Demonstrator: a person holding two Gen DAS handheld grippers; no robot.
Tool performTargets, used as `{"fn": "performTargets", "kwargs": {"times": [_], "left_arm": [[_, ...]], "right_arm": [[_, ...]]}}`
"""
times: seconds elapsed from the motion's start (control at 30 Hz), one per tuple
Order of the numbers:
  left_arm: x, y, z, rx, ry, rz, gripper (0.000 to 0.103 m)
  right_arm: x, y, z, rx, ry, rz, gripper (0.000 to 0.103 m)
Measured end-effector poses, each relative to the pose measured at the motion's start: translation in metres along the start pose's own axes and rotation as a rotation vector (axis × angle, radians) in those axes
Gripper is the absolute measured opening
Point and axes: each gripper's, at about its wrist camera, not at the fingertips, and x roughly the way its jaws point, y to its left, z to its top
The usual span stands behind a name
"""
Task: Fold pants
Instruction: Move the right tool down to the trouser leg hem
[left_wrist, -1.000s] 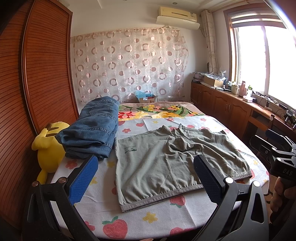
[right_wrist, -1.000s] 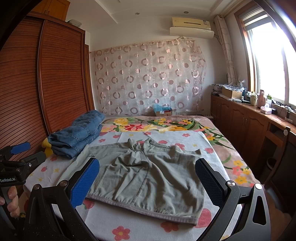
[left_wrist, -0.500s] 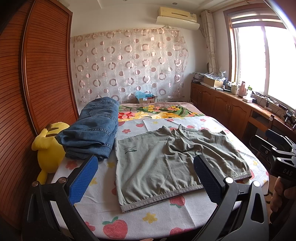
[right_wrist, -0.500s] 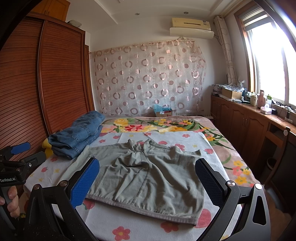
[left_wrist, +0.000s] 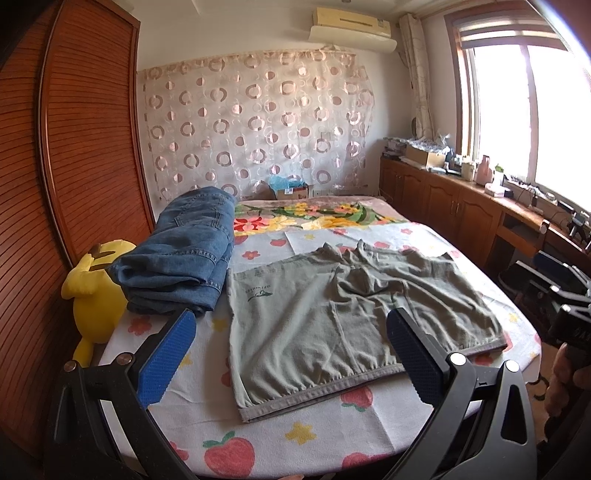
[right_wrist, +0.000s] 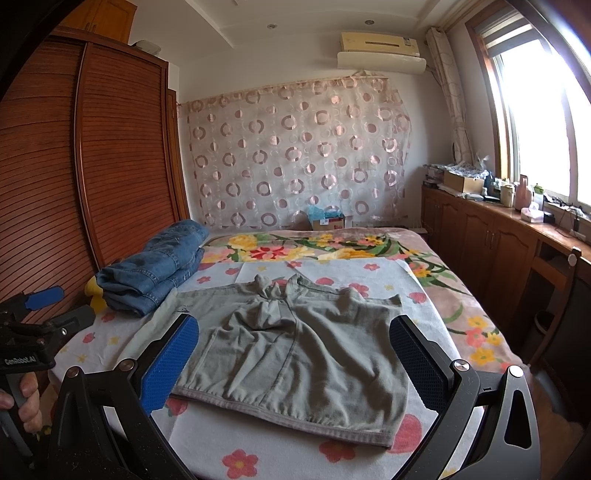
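Left gripper (left_wrist: 286, 356) & right gripper (right_wrist: 293, 363): blue-padded fingers wide apart, nothing held, both at near edge of the fruit-print white bedsheet (left_wrist: 295, 435). Grey-green cotton shorts (left_wrist: 340, 317) lie flat mid-sheet, waistband nearest. Beyond, left: folded blue denim jeans (left_wrist: 184, 258), next to yellow plush toy (left_wrist: 96, 295).

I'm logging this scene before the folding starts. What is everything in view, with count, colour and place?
Grey-green cotton shorts: one, spread flat, middle of bed.
Folded blue denim jeans: one stack, left of shorts.
Yellow plush toy: one, bed's left edge, beside the jeans.
White fruit-print bed sheet: one, under the shorts.
Floral blanket: one, multicoloured, far end of bed.
Brown slatted wooden wardrobe: one, left wall.
Beige air conditioner: one, high on back wall.
Circle-patterned curtain: one, pink, back wall.
Left gripper: black, blue pads, open, empty.
Right gripper: same, open, empty.
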Motion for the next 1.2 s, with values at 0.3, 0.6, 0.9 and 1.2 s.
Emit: {"fn": "performTargets", "kwargs": {"times": [0.3,0.6,0.9,1.2], "left_arm": [[0.033,0.005,-0.008,0.014,0.063,-0.072,0.103],[0.061,0.003,-0.006,0.045,0.096,-0.105,0.103],[0.084,0.005,-0.006,0.05,0.128,-0.126,0.103],[0.105,-0.003,-0.006,0.063,0.164,-0.169,0.103]], "right_arm": [[0.008,-0.013,-0.004,0.008,0.014,-0.007,0.102],[0.016,-0.026,0.001,-0.019,0.02,-0.011,0.097],[0.031,-0.043,0.008,-0.034,0.051,-0.033,0.09],[0.057,-0.055,0.013,-0.056,0.127,-0.039,0.077]]}}
